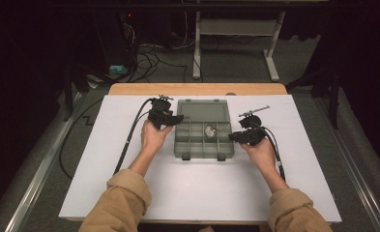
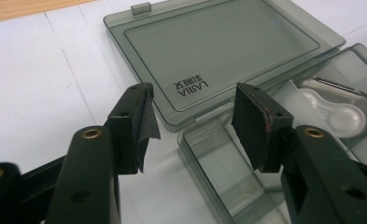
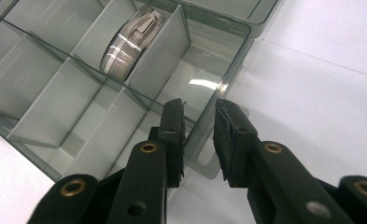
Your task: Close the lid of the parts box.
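Observation:
A smoky transparent compartment box (image 1: 179,145) lies open mid-table, its lid (image 1: 203,111) folded flat behind it. A white and silver object (image 1: 210,130) sits in one rear compartment, right of centre. My left gripper (image 1: 178,118) hovers at the box's left rear corner. In the left gripper view it (image 2: 193,109) stands open above the hinge line, with the lid (image 2: 218,42) ahead and the white object (image 2: 335,112) at right. My right gripper (image 1: 232,137) is at the box's right side. Its jaws (image 3: 200,112) straddle the right wall (image 3: 228,70), one inside and one outside, with a gap.
A white sheet (image 1: 202,193) covers the wooden table (image 1: 197,89). Black cables trail from both grippers toward the table's sides. The other compartments (image 3: 45,102) have nothing in them. Beyond the table are a desk frame (image 1: 270,53) and floor cables.

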Motion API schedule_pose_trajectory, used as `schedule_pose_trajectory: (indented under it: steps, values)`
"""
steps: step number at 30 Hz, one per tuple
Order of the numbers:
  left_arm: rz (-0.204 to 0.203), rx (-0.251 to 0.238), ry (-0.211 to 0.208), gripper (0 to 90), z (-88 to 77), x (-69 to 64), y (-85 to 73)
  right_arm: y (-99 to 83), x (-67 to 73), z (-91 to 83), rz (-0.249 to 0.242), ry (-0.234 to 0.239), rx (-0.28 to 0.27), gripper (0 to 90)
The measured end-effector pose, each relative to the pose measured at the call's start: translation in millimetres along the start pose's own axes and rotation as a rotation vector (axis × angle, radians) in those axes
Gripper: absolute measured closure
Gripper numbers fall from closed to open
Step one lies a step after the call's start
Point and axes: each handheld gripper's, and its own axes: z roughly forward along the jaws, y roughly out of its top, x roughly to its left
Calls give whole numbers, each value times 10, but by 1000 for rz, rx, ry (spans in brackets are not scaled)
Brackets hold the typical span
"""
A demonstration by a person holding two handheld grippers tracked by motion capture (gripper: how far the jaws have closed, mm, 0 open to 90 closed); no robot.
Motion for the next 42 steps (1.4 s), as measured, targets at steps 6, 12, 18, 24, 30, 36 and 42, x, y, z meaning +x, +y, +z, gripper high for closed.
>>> schedule_pose_trajectory:
  steps: [6, 12, 18, 24, 30, 36, 42]
  values:
    - [-23, 32, 23, 480, 127, 24, 53, 1, 6, 1, -1, -2, -1, 738]
    - [-34, 71, 55, 482, 267, 49, 78, 0, 7, 1, -1, -4, -1, 738]
    - [-73, 104, 70, 498, 355, 77, 106, 2, 4, 1, -1, -1, 0, 738]
    - [-109, 132, 85, 498, 423, 135, 101, 2, 6, 0, 0, -1, 1, 738]
    - [-143, 168, 75, 506, 484, 151, 102, 3, 2, 0, -2, 0, 1, 738]
    - [-157, 189, 84, 506, 522, 163, 110, 4, 2, 1, -4, -1, 1, 738]
    - [-210, 209, 78, 472, 580, 205, 106, 5, 8, 0, 0, -3, 3, 738]
